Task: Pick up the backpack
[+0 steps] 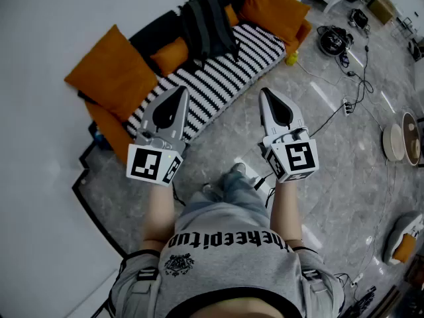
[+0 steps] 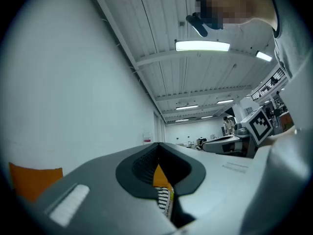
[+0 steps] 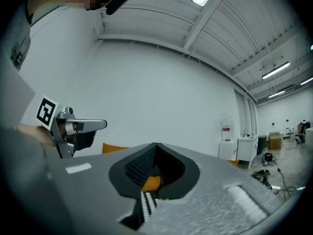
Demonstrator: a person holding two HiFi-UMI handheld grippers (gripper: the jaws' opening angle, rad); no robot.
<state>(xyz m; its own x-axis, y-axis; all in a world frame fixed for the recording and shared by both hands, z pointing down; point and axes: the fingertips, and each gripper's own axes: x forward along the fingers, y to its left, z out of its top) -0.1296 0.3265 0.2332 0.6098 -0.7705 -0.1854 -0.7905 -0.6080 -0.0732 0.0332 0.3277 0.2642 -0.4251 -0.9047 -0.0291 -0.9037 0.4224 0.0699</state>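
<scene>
A long sofa (image 1: 225, 71) with a black-and-white striped seat is running from the left middle to the upper right of the head view, standing on a grey stone floor (image 1: 331, 191). Orange cushions (image 1: 112, 71) are lying along its back and ends. The backpack (image 1: 209, 28) is sitting on the seat in the upper centre of the frame, leaning against the backrest between two of these cushions. It is dark and is slumping under its own weight, so it is likely behaving as a soft fabric shell: not fragile and not slippery, but prone to folding and sagging when lifted. Its load cannot be judged from here. A pinch on loose panel fabric is likely giving poor control; a top carry loop or a shoulder strap is probably offering the firmest hold, though neither can be made out clearly at this range. The left gripper (image 1: 180, 91) and the right gripper (image 1: 265, 93) are hovering side by side in the middle of the frame, well apart from the backpack. On both, the fingers (image 1: 165, 111) are pressing together with nothing between them.
</scene>
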